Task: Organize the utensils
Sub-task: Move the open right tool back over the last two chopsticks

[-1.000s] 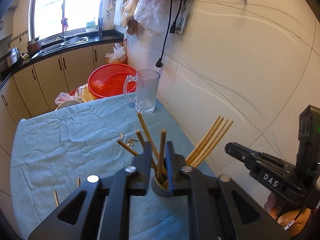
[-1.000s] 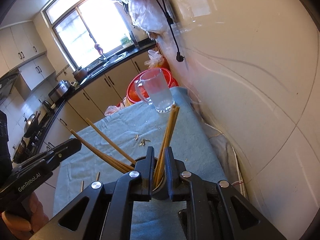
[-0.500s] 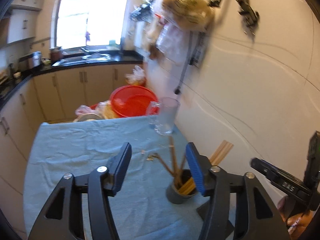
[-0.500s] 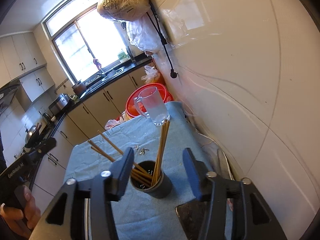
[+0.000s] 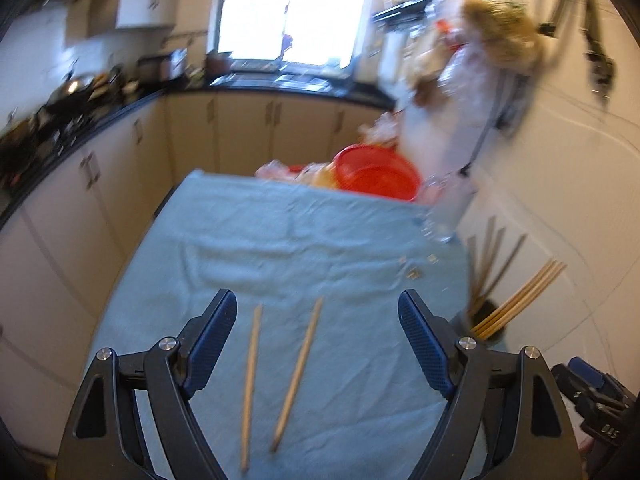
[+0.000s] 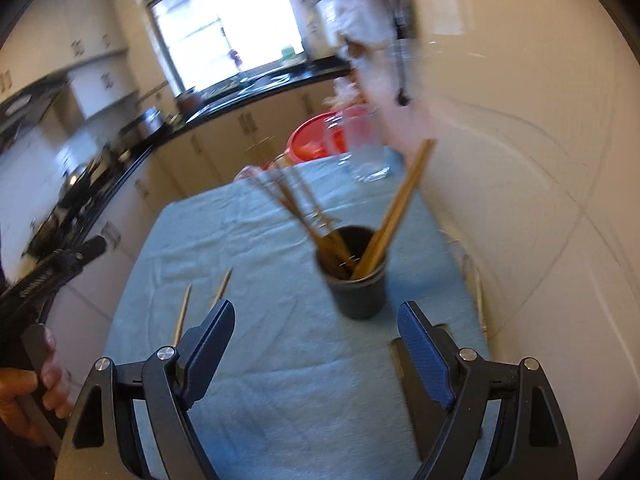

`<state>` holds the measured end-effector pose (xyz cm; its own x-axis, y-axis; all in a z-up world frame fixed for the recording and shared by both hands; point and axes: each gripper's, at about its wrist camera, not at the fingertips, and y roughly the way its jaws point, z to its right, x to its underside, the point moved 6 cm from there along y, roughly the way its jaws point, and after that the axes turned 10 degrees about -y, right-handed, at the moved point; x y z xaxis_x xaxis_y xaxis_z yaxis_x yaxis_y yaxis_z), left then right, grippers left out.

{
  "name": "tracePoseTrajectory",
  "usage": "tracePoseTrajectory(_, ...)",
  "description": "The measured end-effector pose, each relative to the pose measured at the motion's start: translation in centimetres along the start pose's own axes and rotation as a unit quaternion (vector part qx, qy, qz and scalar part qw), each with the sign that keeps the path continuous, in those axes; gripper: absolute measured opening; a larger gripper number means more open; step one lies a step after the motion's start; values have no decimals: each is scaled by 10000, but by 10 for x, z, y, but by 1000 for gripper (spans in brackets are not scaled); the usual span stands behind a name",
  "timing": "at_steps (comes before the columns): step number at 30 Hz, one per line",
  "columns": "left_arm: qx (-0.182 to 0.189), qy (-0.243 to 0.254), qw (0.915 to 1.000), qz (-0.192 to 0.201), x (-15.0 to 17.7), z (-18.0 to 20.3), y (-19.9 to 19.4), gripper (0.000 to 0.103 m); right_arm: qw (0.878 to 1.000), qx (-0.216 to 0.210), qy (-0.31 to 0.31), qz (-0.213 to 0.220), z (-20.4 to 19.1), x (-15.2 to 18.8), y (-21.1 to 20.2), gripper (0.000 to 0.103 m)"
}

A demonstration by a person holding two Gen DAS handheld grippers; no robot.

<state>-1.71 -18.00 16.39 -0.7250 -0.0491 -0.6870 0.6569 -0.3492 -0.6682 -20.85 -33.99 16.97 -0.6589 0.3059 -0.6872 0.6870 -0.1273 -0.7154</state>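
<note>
Two loose chopsticks (image 5: pixel 276 376) lie on table (image 5: pixel 304 240) betw. left gripper (image 5: pixel 316 338) jaws, long axis w/ its pointing line; jaws just opened wide, empty. Right gripper (image 6: pixel 316 340) also just opened, empty, faces holder (image 6: pixel 354 270).

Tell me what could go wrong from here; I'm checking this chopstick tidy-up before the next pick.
1. The two loose chopsticks lie flat on the soft blue cloth; the open left gripper could snag fabric.
2. The dark cup holds chopsticks splayed outward; a nudge might tip it.
3. The glass mug stands close behind.
</note>
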Motion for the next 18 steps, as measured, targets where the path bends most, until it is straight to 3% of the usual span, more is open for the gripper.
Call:
tracePoseTrajectory(5,-184,-307,9992,-184,11,-37,-3,82,9996,-178,-200,-98,-22,-2,12,87)
tracePoseTrajectory(18,-521,-361,9977,-257,25,-88,-14,82,9948,-669,-635,-440,-88,3,47,87)
